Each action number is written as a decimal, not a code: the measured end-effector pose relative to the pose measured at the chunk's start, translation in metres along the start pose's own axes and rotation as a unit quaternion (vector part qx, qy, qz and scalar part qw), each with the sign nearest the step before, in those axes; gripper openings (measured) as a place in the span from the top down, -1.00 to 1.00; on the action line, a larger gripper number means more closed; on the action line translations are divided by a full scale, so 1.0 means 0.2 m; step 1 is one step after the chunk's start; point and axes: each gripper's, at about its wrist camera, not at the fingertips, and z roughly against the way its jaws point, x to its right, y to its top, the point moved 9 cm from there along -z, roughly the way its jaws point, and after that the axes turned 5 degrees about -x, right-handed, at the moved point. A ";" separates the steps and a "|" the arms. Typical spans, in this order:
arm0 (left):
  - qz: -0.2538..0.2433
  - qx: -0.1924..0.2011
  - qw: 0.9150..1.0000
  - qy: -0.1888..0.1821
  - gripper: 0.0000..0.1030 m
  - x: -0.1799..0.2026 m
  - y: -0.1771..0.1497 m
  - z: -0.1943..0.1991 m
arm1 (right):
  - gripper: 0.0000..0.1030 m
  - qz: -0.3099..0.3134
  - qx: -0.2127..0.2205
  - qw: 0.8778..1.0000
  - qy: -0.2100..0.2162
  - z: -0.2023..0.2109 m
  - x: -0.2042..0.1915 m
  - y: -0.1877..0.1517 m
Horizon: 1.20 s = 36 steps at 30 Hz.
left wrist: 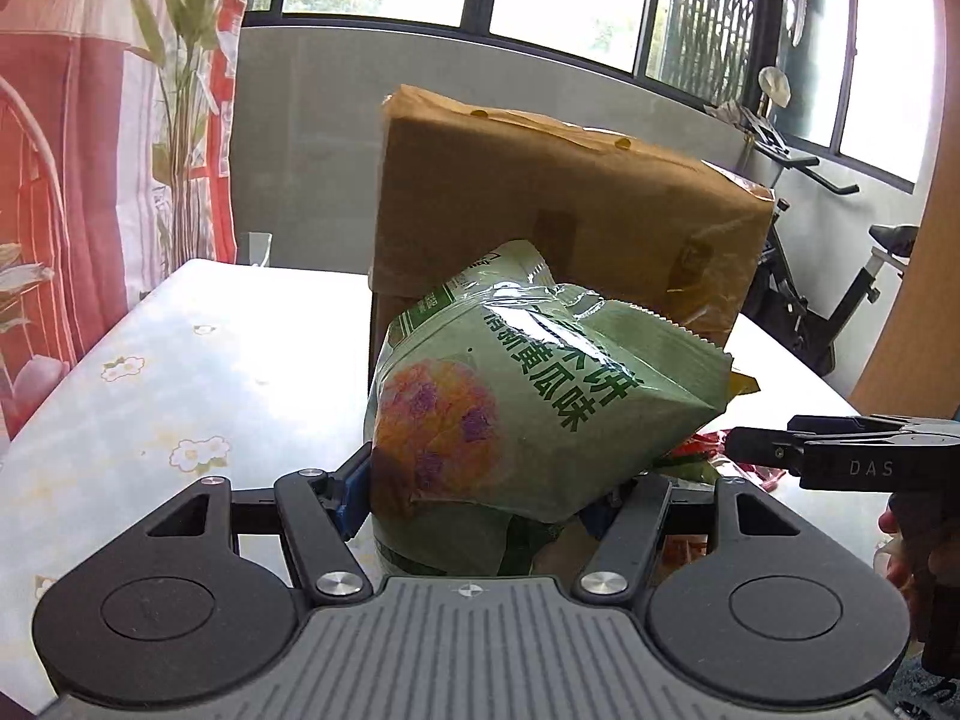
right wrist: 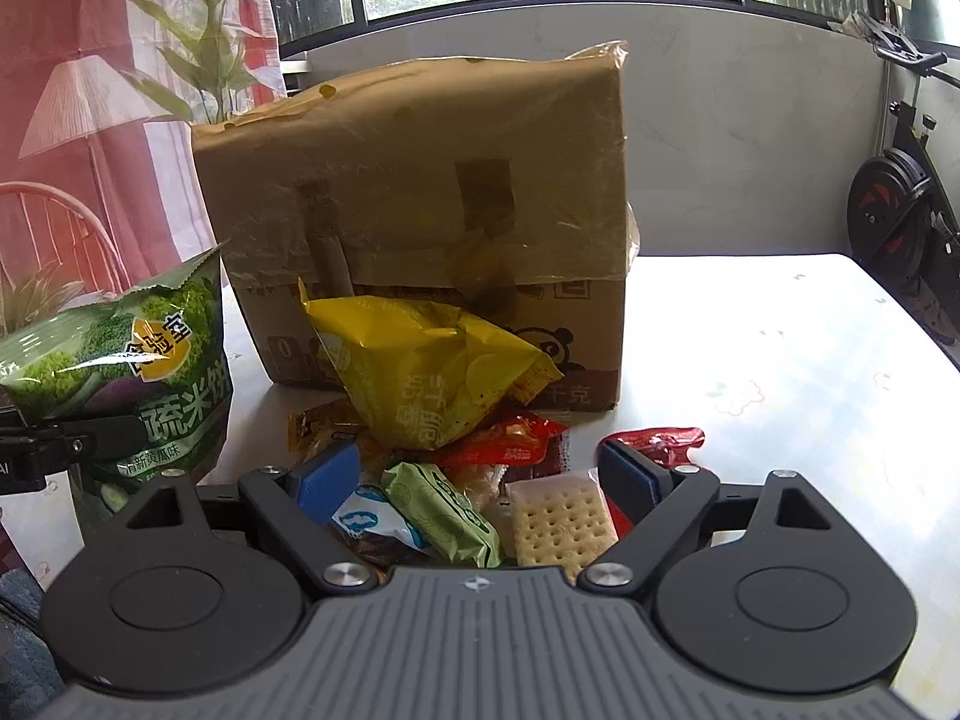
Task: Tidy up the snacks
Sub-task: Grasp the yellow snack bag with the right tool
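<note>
L to R: left gripper [left wrist: 492,495] clamped on green snack bag [left wrist: 528,396], held above bench [left wrist: 180,372] just before cardboard box [right wrist: 420,210]. Right gripper [right wrist: 480,480], fingers apart, hovers over loose snack pile [right wrist: 456,468] incl. yellow bag [right wrist: 432,372]. Risk: slick puffy bag may slip; closing on clutter may catch several packets.

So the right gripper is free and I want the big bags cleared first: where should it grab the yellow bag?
Probably the puffed upper corner of the yellow bag, from above: it sits tilted atop the snack pile, that corner free, with the cardboard box close behind.
</note>
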 end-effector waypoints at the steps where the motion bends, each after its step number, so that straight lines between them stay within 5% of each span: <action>1: 0.003 0.003 1.000 0.003 -0.31 -0.01 0.00 0.01 | -0.72 0.004 0.000 1.000 0.002 -0.01 -0.01 0.01; 8: 0.023 0.016 1.000 0.009 -0.31 -0.06 0.01 0.05 | -0.74 0.066 0.000 0.998 0.010 -0.15 -0.12 0.11; 17: 0.040 0.021 0.999 0.007 -0.31 -0.08 -0.02 0.07 | -0.80 0.184 0.000 0.982 -0.042 -0.29 -0.22 0.18; 22: 0.051 0.021 0.998 0.007 -0.31 -0.08 -0.02 0.07 | -0.89 0.177 0.017 0.983 -0.047 -0.26 -0.21 0.21; 36: 0.051 0.023 0.998 0.002 -0.31 -0.08 -0.01 0.06 | -0.89 0.069 -0.022 0.997 0.038 -0.34 -0.20 0.24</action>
